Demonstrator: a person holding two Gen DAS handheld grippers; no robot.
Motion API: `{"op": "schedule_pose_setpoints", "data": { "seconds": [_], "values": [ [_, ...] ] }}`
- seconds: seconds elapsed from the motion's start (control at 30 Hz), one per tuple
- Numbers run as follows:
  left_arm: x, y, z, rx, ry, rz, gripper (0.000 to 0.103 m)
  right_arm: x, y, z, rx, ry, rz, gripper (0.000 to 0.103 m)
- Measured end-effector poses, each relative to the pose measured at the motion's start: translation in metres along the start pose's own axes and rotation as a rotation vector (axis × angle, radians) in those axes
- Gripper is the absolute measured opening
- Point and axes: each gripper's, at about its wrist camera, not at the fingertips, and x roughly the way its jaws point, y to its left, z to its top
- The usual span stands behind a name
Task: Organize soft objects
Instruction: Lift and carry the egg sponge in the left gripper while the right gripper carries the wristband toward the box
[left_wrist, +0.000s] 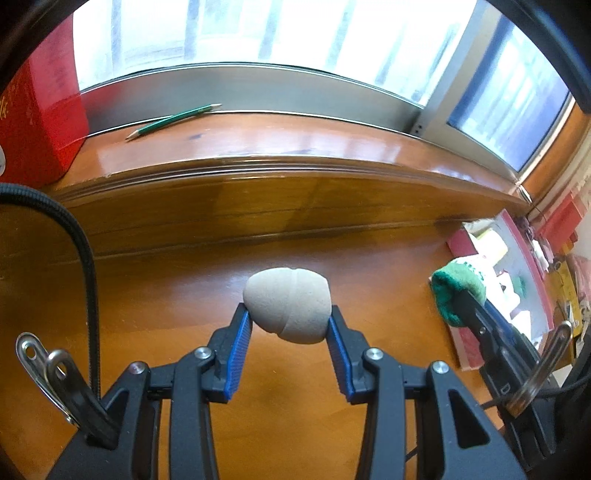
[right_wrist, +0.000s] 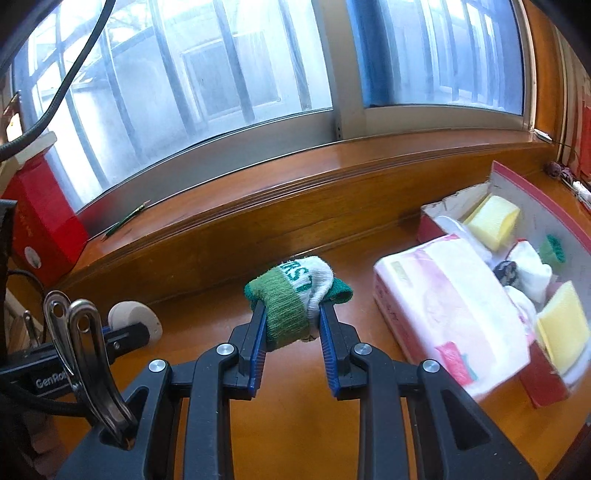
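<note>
Right tool (right_wrist: 291, 314) clamps sock (right_wrist: 295, 299); box (right_wrist: 436, 218) holds sponges (right_wrist: 491, 221).

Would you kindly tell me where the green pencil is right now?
In the left wrist view, the green pencil lies on the wooden windowsill at upper left, beside the red box and below the window.

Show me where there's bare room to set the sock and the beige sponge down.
Bare wood lies under both grippers, between the raised ledge and the tissue pack. The windowsill is bare right of the pencil. The red-rimmed box is crowded with sponges and socks; the tissue pack covers its near end.
</note>
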Motion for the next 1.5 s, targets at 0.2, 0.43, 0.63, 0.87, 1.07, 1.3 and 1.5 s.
{"op": "schedule_pose_setpoints", "data": {
  "seconds": [0.2, 0.43, 0.63, 0.87, 1.07, 1.3, 1.5],
  "values": [
    [-0.008, -0.014, -0.008, 0.027, 0.003, -0.007, 0.042, -0.021, -0.009, -0.004, 0.006, -0.011, -0.002, 0.027],
    [-0.021, -0.034, -0.017, 0.071, 0.003, -0.027, 0.042, -0.041, -0.019, -0.011, 0.014, -0.026, -0.003, 0.027],
    [-0.029, -0.053, -0.026, 0.115, 0.014, -0.049, 0.042, -0.061, -0.029, -0.018, 0.019, -0.038, -0.012, 0.027],
    [-0.035, -0.082, -0.038, 0.171, 0.030, -0.079, 0.042, -0.083, -0.051, -0.026, 0.045, -0.044, -0.029, 0.027],
    [-0.034, -0.105, -0.047, 0.220, 0.052, -0.097, 0.042, -0.097, -0.066, -0.036, 0.060, -0.036, -0.049, 0.027],
    [-0.032, -0.130, -0.060, 0.280, 0.082, -0.123, 0.042, -0.108, -0.082, -0.045, 0.077, -0.029, -0.073, 0.027],
    [-0.031, -0.153, -0.073, 0.342, 0.112, -0.152, 0.042, -0.116, -0.099, -0.050, 0.100, -0.032, -0.103, 0.027]
  ]
}}
